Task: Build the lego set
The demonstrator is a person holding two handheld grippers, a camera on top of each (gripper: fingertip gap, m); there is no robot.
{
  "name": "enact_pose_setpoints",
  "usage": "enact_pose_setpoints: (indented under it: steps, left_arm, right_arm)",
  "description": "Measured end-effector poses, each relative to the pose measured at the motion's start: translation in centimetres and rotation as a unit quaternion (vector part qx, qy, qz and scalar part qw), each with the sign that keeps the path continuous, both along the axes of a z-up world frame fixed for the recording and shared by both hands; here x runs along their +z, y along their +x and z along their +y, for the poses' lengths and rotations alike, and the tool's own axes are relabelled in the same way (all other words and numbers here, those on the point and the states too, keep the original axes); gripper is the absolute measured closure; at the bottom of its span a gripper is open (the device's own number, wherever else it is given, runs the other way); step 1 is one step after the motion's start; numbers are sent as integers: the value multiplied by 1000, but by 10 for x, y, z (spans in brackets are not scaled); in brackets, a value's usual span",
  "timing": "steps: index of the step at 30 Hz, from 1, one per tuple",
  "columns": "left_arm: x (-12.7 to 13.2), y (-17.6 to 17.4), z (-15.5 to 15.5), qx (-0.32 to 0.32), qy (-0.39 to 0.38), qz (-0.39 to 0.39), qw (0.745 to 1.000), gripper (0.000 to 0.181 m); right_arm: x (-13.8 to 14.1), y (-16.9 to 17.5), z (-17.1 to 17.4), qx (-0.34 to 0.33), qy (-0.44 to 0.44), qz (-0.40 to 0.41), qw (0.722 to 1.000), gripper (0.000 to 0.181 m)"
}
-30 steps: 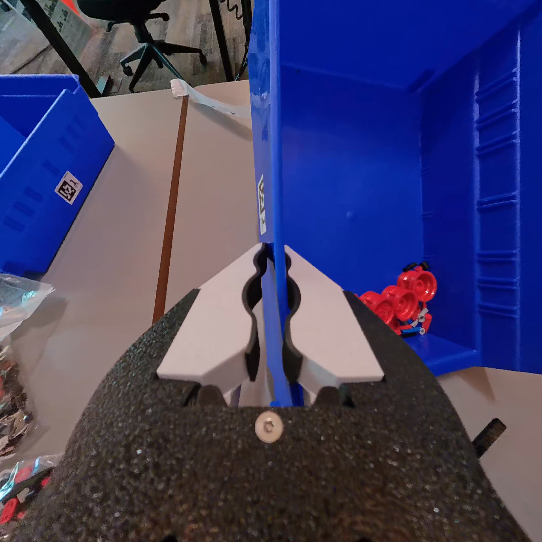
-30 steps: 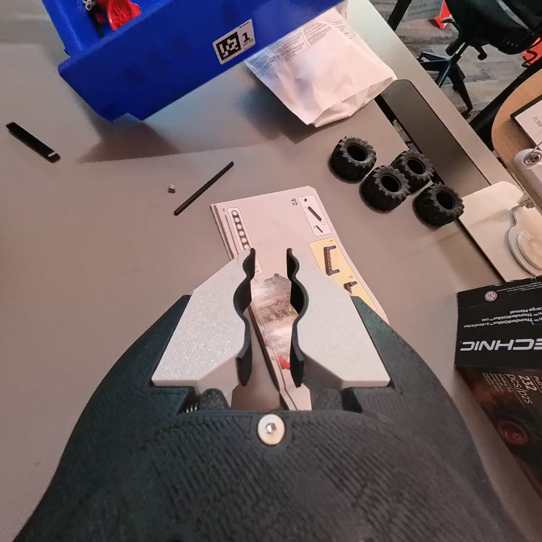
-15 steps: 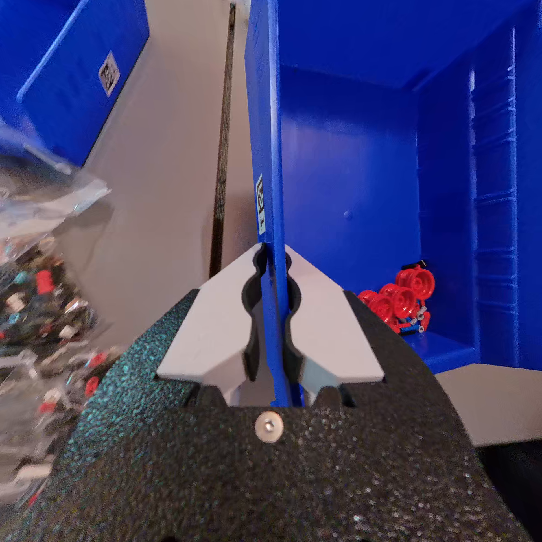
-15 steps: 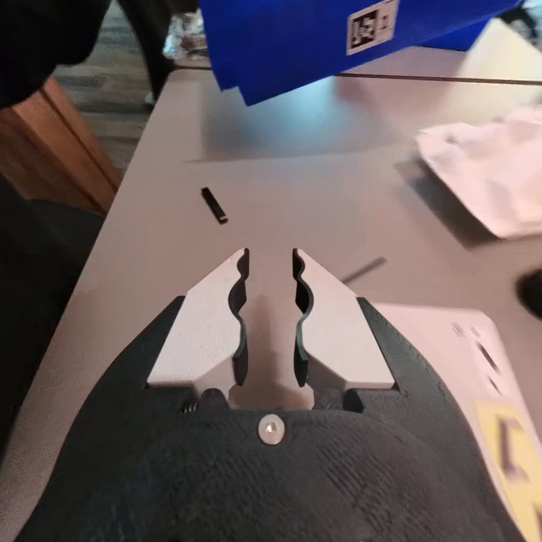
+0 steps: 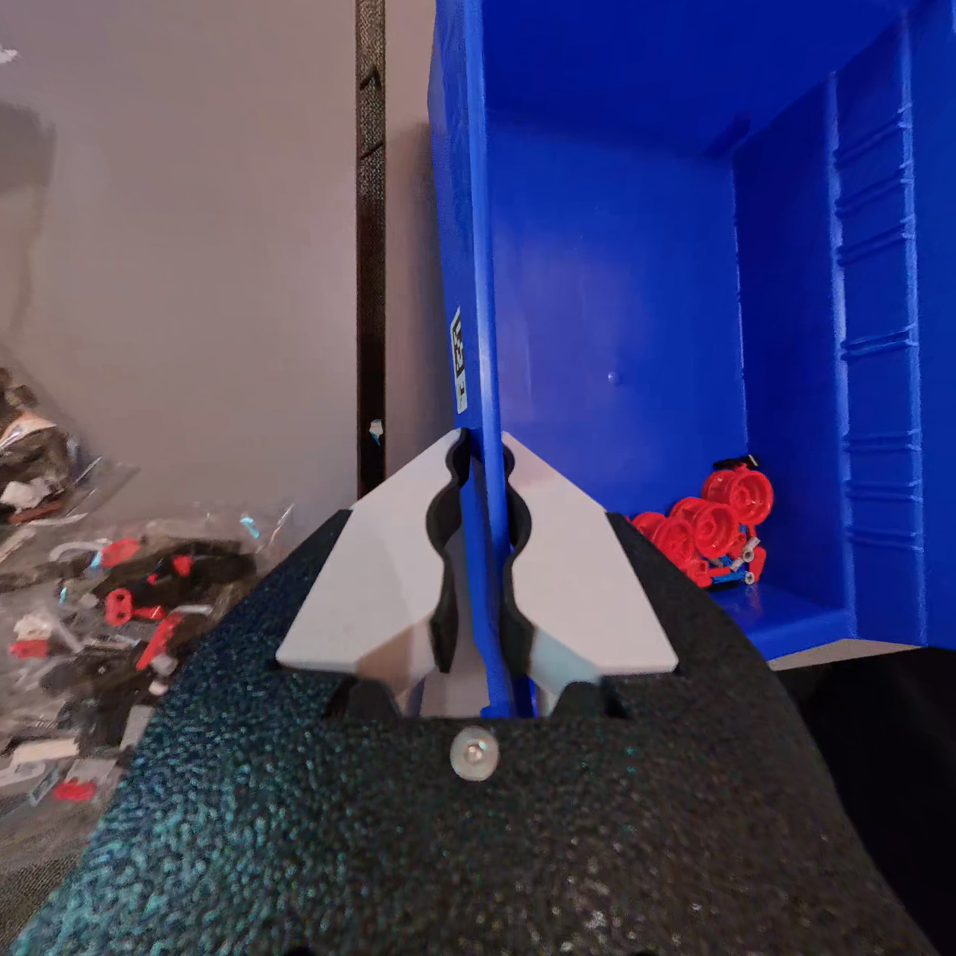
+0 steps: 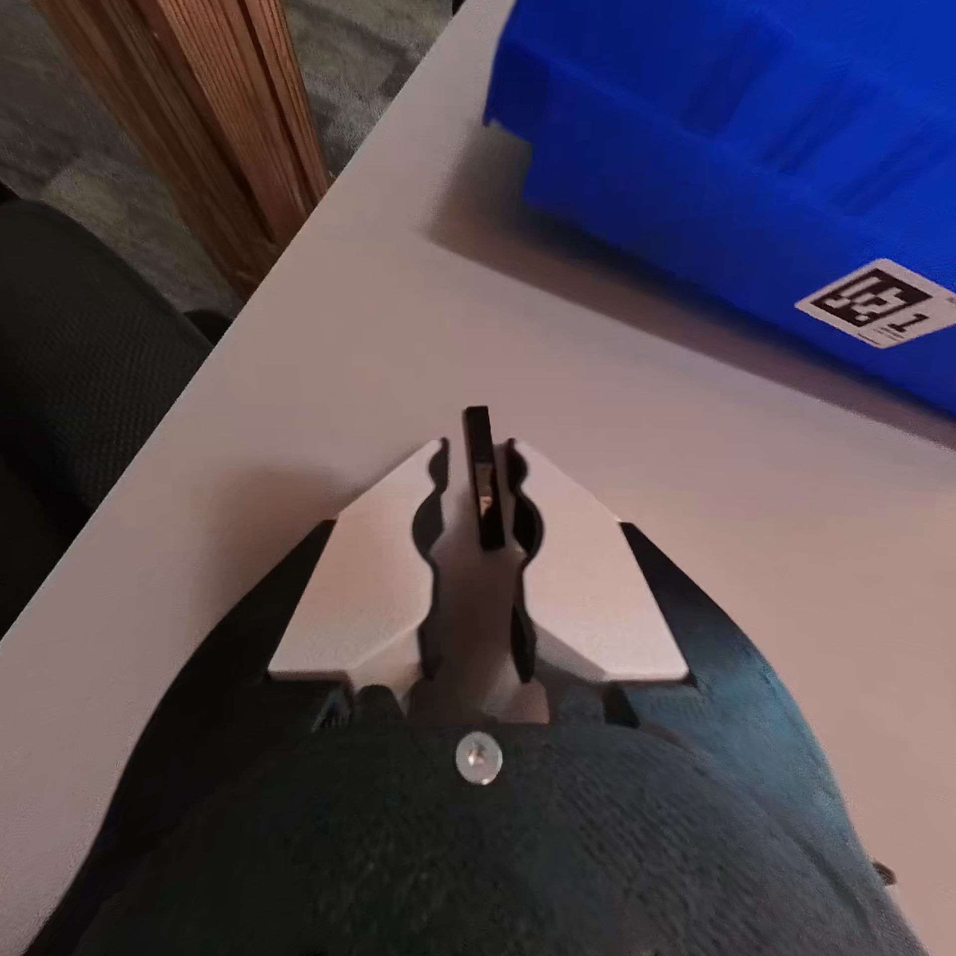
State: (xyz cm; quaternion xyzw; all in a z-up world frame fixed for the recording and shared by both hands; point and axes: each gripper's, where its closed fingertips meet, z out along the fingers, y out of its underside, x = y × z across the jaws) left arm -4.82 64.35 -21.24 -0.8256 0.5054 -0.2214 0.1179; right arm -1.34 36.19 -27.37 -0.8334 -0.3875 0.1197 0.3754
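Observation:
My left gripper is shut on the side wall of a blue bin and holds it. Red wheel hubs joined with small blue and grey parts lie in the bin's near corner. My right gripper is open, low over the table. A flat black lego bar lies on the table between its fingers, closer to the right finger. The same blue bin shows in the right wrist view, at the upper right, with a square marker sticker.
Clear bags of red, black and grey lego parts lie to the left of the bin. A dark seam runs along the table. In the right wrist view the table edge runs diagonally, with a wooden panel and a black chair beyond it. There is about 30 cm between the tips of the two grippers.
My right gripper swung left from the instruction booklet to the black bar, which now lies between its fingers. My left gripper kept its hold and moved the bin; the bags of parts came into view.

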Motion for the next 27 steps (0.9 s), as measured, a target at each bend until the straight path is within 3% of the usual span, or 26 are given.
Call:
enact_pose_setpoints:
  steps: [1, 4, 8, 12, 17, 21, 24, 27]
  left_arm:
    - [-3, 5, -1, -1, -3, -4, 1000, 175]
    - [-10, 19, -1, 2, -9, -13, 1000, 175]
    - [-15, 31, -1, 9, -10, -26, 1000, 175]
    - [-17, 39, -4, 13, 3, -36, 999, 173]
    - [-21, 55, -13, 9, 14, -45, 999, 173]
    - [-18, 73, -24, 2, 20, -61, 998, 170]
    - [-6, 83, -26, 5, 41, -88, 995, 164]
    - [32, 89, -23, 26, 124, -131, 983, 160]
  right_arm:
    - [-1, -1, -4, 10, -3, -1, 1000, 175]
    - [-1, 0, -11, 6, 8, 7, 1000, 175]
    - [6, 19, -22, -49, 17, 19, 998, 175]
    - [34, 55, -46, -157, 23, 110, 981, 175]
    - [28, 128, -108, -312, -27, 148, 938, 175]
    - [26, 162, -151, -384, -44, 170, 906, 174]
    - [17, 169, -168, -392, -55, 170, 902, 175]
    - [9, 169, -172, -386, -61, 164, 906, 175]
